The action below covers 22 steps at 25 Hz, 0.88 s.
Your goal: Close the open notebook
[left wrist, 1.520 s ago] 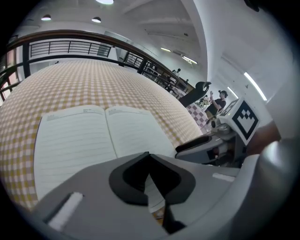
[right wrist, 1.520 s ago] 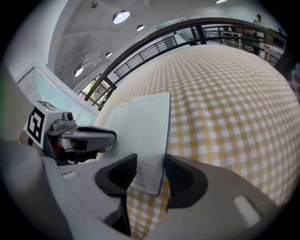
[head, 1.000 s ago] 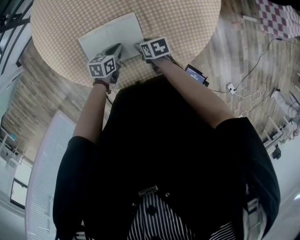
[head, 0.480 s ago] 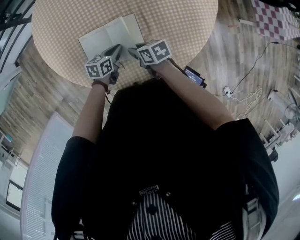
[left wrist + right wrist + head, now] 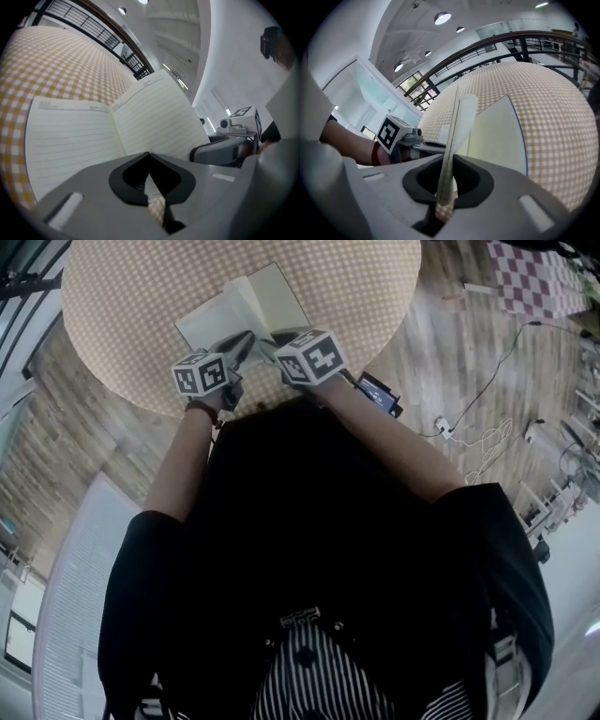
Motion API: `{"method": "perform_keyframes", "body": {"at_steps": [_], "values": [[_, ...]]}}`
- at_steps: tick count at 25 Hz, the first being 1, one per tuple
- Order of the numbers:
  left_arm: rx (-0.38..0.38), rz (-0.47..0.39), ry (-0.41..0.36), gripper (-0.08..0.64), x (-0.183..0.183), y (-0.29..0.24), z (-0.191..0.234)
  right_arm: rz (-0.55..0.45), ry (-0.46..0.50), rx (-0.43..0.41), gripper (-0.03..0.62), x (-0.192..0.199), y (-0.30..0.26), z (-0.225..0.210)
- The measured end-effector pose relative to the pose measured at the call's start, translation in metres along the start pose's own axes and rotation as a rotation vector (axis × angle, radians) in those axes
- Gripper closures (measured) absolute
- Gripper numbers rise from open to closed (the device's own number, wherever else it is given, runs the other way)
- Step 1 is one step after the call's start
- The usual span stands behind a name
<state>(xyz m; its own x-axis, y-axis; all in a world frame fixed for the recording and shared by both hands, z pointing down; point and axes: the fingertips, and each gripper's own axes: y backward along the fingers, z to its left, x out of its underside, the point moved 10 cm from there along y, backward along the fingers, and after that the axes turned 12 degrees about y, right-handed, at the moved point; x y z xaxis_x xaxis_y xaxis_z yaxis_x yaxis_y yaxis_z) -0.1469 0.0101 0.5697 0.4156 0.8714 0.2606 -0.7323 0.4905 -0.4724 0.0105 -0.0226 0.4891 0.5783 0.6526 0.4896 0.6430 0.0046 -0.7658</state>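
Notebook page [image 5: 456,123] raised, in right hand-held gripper [image 5: 445,199]

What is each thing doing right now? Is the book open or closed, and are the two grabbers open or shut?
notebook: open, left half lying flat, right half lifted up.
right gripper: shut on the notebook's right half; its jaws have just been closing.
left gripper: shut, nothing between its jaws.
tablecloth: spread flat under the notebook.
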Motion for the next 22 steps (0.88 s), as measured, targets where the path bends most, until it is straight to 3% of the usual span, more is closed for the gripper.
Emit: {"method": "perform_keyframes", "body": {"at_steps": [3,9,11,14,16,19,22], "values": [[0.006,-0.035,0.089,0.571,0.013,0.015,0.010,0.019,0.062,-0.018,0.543,-0.002,-0.009,0.018],[0.004,-0.124,0.124,0.569,0.019,0.052,0.019,0.102,0.172,-0.110,0.505,-0.002,-0.035,0.053],[-0.007,-0.167,0.152,0.569,0.020,0.064,0.029,0.091,0.220,-0.153,0.437,-0.002,-0.040,0.067],[0.000,-0.192,0.204,0.569,0.025,0.072,0.039,0.033,0.193,-0.199,0.411,-0.006,-0.035,0.075],[0.009,-0.197,0.237,0.569,0.028,0.073,0.042,-0.027,0.129,-0.141,0.405,-0.006,-0.020,0.056],[0.008,-0.216,0.263,0.569,0.031,0.077,0.045,-0.099,-0.001,0.046,0.387,0.006,0.011,0.002],[0.008,-0.226,0.274,0.569,0.032,0.081,0.048,-0.058,-0.061,0.167,0.356,0.029,0.024,-0.041]]}}
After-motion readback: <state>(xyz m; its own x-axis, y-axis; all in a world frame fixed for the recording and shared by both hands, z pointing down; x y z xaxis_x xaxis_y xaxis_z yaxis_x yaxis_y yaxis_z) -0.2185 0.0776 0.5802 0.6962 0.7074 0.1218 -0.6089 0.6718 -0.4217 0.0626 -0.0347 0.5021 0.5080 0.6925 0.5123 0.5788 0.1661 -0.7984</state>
